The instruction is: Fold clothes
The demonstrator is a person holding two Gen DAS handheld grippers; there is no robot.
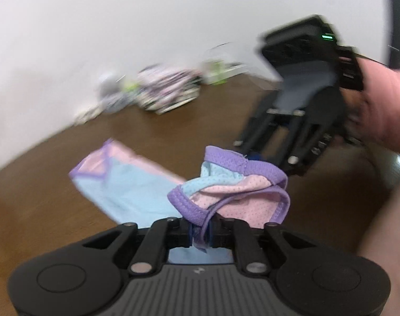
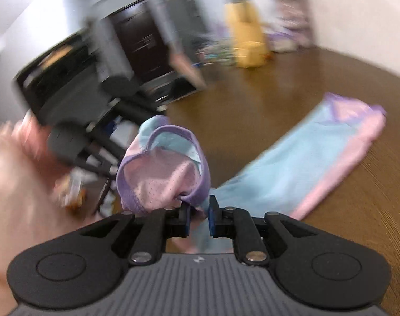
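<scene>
A small mesh garment in pink, light blue and purple trim (image 1: 234, 187) hangs bunched between both grippers above a brown table. My left gripper (image 1: 201, 233) is shut on its purple trim. My right gripper (image 2: 200, 217) is shut on the other end of the same garment (image 2: 163, 168), with a narrow gap between the pads. A second garment in the same colours (image 2: 313, 158) lies folded flat on the table; in the left wrist view it (image 1: 123, 181) lies just beyond the fingers. The right gripper (image 1: 292, 131) shows blurred at the right of the left wrist view.
The brown wooden table (image 1: 42, 210) runs to a white wall. A pile of patterned clothes (image 1: 163, 89) and a clear box (image 1: 221, 65) lie at the far edge. In the right wrist view a yellow item (image 2: 247, 36) and dark furniture (image 2: 142, 42) stand behind.
</scene>
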